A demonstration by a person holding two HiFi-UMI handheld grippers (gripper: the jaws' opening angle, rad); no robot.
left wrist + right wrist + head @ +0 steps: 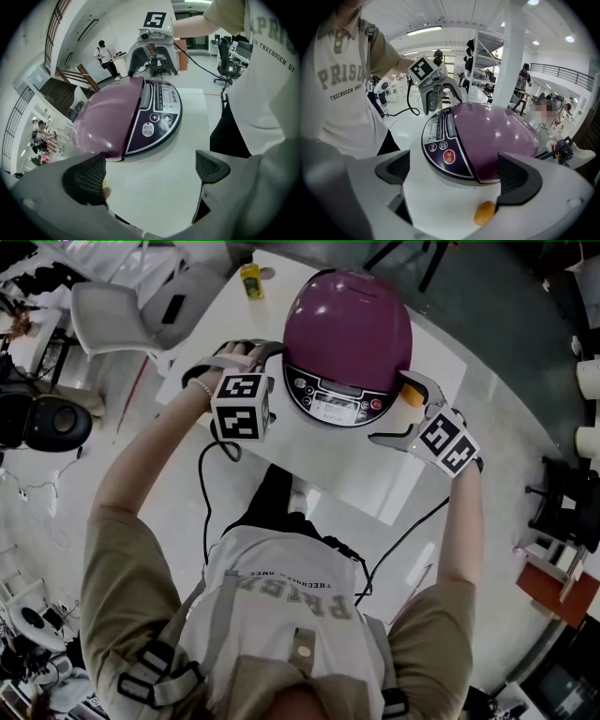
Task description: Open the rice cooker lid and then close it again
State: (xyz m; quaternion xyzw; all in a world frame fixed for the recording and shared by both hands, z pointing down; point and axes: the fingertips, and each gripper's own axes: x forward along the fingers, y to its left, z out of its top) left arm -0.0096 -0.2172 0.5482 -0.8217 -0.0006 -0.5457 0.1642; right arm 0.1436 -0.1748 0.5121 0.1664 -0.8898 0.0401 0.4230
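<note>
My left tongs and right tongs gaped open, gripping nothing, either side of the rice cooker, its lid shut, so I judged the opening not yet begun.

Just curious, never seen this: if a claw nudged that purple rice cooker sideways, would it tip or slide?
Probably slide rather than tip: the rice cooker looks squat, its wide base flat on the white table. Its glossy domed lid would likely be slippery to grip.

White table bears rice cooker; orange lump; perhaps a yellow bottle.
</note>
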